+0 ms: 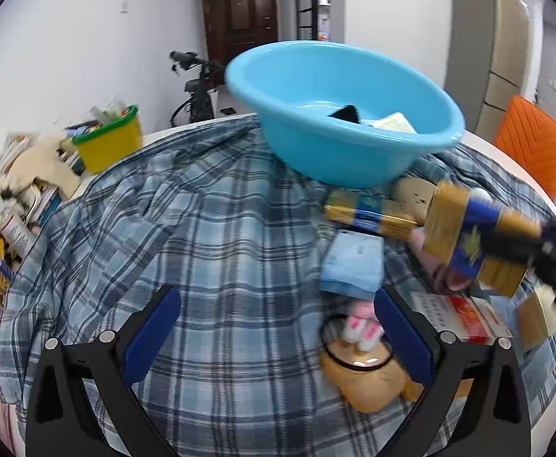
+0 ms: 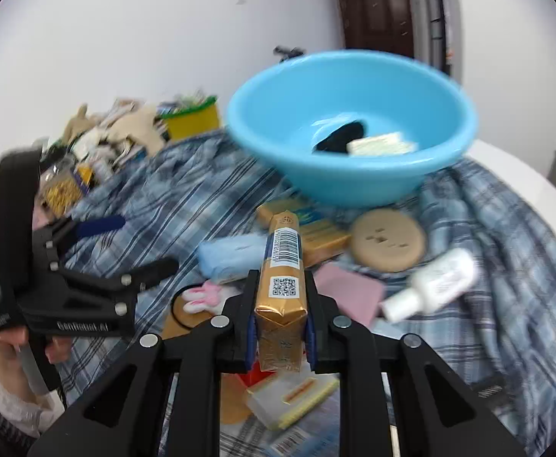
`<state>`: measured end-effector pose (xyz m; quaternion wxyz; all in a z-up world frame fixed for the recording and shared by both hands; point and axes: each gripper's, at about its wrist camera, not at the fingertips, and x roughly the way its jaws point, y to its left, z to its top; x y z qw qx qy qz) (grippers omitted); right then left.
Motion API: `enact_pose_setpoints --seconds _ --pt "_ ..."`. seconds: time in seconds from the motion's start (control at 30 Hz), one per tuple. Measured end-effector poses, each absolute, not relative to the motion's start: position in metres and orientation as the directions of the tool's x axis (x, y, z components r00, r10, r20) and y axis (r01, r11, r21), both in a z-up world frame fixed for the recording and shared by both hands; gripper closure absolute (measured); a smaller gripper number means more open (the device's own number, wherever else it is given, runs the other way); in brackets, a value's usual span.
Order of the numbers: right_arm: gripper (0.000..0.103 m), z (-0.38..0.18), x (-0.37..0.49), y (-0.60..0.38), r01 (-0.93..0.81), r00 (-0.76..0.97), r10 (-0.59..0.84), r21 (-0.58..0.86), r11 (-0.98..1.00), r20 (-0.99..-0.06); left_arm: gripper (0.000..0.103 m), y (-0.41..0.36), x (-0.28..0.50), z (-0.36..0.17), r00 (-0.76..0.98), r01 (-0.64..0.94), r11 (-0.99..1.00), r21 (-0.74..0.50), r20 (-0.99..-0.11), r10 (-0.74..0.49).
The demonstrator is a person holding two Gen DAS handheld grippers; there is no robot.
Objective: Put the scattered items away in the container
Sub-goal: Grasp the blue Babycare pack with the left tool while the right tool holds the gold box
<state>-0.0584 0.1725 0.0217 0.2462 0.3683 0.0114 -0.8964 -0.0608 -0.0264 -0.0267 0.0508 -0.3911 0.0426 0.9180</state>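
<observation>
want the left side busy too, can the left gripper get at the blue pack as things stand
Probably yes: the left gripper is open and empty, the blue pack lies just ahead with its top bare; the right gripper holds its gold carton off to the side.

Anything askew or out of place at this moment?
Yes: the blue basin sits tilted on the bunched plaid cloth, its rim lower on the near side. Nothing looks spilled or damaged.

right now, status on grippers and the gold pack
Right gripper shut on gold pack, lifted off the cloth. Left gripper open, empty. Blue basin ahead, two items inside. Path to it clear.
</observation>
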Motion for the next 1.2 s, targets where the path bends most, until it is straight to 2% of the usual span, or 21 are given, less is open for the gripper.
enact_pose_setpoints --seconds 0.37,0.53,0.67,0.8,1.0,1.07,1.1,1.13,1.2 --pt "0.085 0.031 -0.051 0.229 0.342 -0.66 -0.366 0.171 -0.924 -0.656 0.0 0.02 -0.072 -0.026 -0.633 -0.326 -0.943 0.07 -0.757 0.163" --pt "0.085 0.036 -0.043 0.228 0.382 -0.641 -0.416 0.202 -0.902 -0.646 0.0 0.022 -0.093 -0.042 -0.553 -0.425 -0.901 0.09 -0.813 0.18" --pt "0.085 0.043 -0.035 0.214 0.425 -0.658 -0.415 0.145 -0.893 -0.628 0.0 0.016 -0.107 -0.05 -0.522 -0.428 -0.902 0.065 -0.832 0.188" --pt "0.085 0.042 -0.037 0.211 0.444 -0.635 -0.441 0.168 -0.88 -0.634 0.0 0.011 -0.119 -0.05 -0.521 -0.407 -0.913 0.005 -0.823 0.228" --pt "0.085 0.048 -0.031 0.211 0.464 -0.638 -0.453 0.159 -0.871 -0.623 0.001 0.018 -0.123 -0.054 -0.516 -0.421 -0.907 0.006 -0.824 0.234" --pt "0.085 0.048 -0.032 0.215 0.454 -0.64 -0.448 0.163 -0.876 -0.624 0.025 0.02 -0.121 -0.05 -0.532 -0.425 -0.905 -0.016 -0.804 0.264" --pt "0.085 0.047 -0.033 0.217 0.447 -0.641 -0.445 0.168 -0.879 -0.625 0.058 0.021 -0.12 -0.048 -0.536 -0.419 -0.908 -0.023 -0.801 0.267" --pt "0.085 0.046 -0.034 0.219 0.44 -0.643 -0.443 0.172 -0.882 -0.625 0.062 0.023 -0.118 -0.047 -0.541 -0.406 -0.914 -0.013 -0.803 0.252" --pt "0.085 0.046 -0.034 0.222 0.43 -0.645 -0.44 0.18 -0.885 -0.625 0.062 0.025 -0.114 -0.044 -0.55 -0.408 -0.913 -0.005 -0.797 0.25"
